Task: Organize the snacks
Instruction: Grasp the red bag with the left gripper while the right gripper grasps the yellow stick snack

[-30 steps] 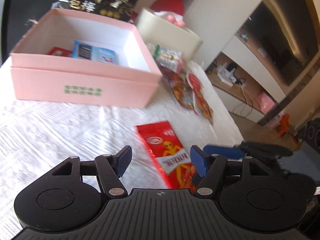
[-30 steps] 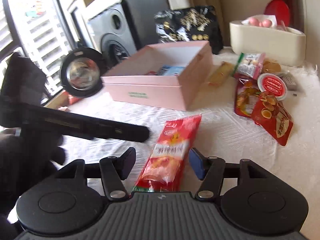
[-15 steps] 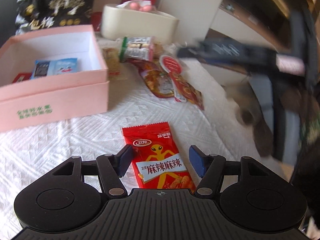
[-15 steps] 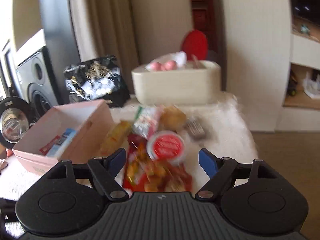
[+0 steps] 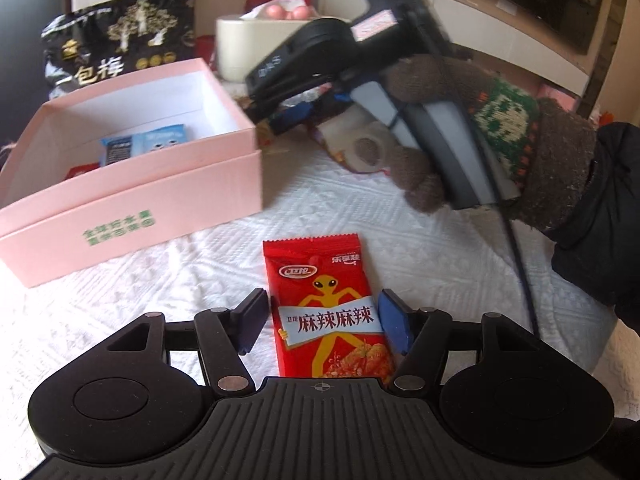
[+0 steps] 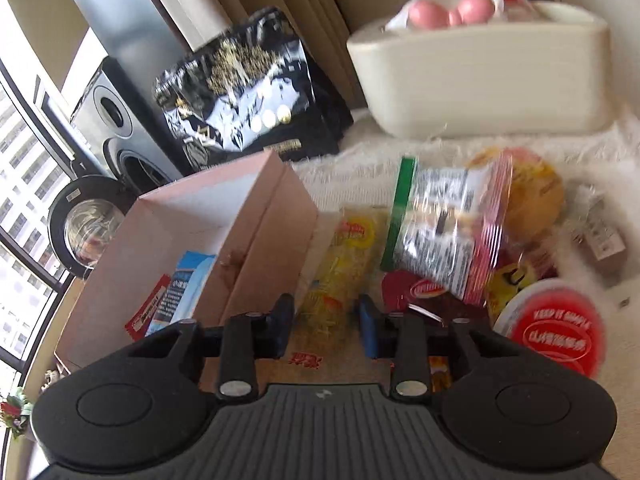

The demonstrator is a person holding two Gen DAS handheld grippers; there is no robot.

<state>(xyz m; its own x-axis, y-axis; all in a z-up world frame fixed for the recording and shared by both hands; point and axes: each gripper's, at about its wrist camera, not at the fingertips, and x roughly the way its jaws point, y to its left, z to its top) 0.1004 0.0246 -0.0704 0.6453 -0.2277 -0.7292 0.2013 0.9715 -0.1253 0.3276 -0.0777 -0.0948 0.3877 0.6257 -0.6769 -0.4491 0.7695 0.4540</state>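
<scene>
We note a glossy red foil packet (image 5: pixel 328 304) on a matt, quilted white cloth (image 5: pixel 160 280). Beside the packet stands a matt pink cardboard box (image 5: pixel 132 204). Behind the box, a shiny black foil bag (image 5: pixel 120 36). The glove (image 5: pixel 500 136) is rough knitted wool.

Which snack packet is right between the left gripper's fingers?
The red packet with the orange alien, lying alone on the white cloth between the open left gripper fingers. The other snacks sit farther off, beside the pink box.

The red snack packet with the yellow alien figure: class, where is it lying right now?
In the left wrist view, the red snack packet lies flat on the white cloth, between the open left gripper's fingers, just in front of the pink box.
</scene>
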